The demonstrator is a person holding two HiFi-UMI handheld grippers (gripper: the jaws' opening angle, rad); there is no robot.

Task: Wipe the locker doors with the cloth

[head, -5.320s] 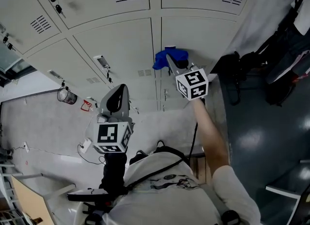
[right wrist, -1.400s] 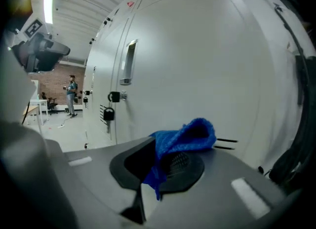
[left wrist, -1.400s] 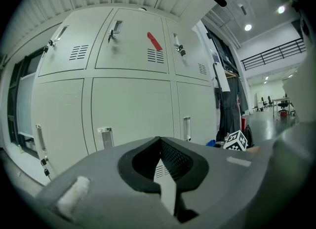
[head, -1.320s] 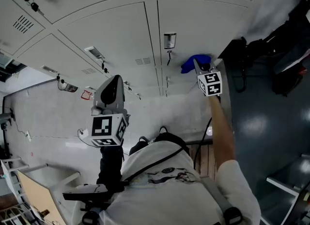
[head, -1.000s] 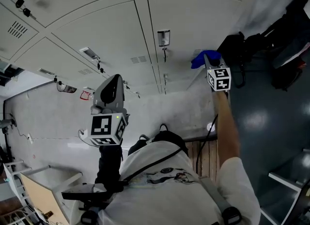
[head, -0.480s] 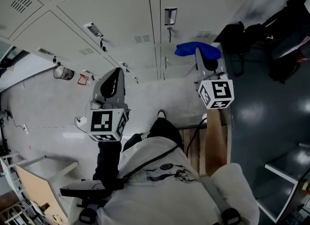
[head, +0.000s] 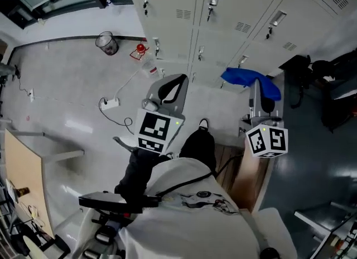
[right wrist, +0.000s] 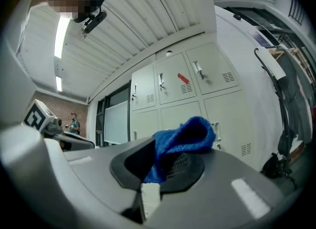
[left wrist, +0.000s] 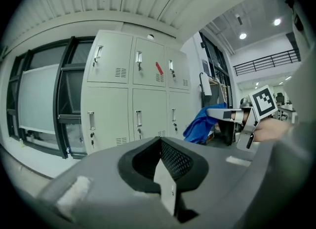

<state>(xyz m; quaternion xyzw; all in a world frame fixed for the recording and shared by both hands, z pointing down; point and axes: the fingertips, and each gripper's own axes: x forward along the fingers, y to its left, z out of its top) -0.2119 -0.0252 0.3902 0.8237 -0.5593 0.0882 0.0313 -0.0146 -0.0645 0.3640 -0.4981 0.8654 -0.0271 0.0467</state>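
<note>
The blue cloth [head: 249, 79] hangs from my right gripper [head: 257, 91], which is shut on it and held off the grey locker doors [head: 234, 6], not touching them. In the right gripper view the cloth [right wrist: 183, 135] bunches between the jaws of the right gripper [right wrist: 170, 158], with the lockers [right wrist: 197, 95] some way ahead. My left gripper [head: 172, 87] is shut with nothing in it, held left of the right one. From the left gripper [left wrist: 161, 149] view I see the lockers [left wrist: 133, 99], the cloth [left wrist: 200, 124] and the right gripper [left wrist: 236, 117] to the right.
A wire waste bin [head: 106, 42], a red object [head: 140, 49] and a power strip with its cable [head: 111, 102] lie on the floor by the locker base. Black bags [head: 304, 73] sit at the right. Dark-framed windows [left wrist: 39, 104] stand left of the lockers.
The right gripper with the cloth has come off the lower locker door and pulled back. The head view has swung so the lockers now lie farther away, top right.
</note>
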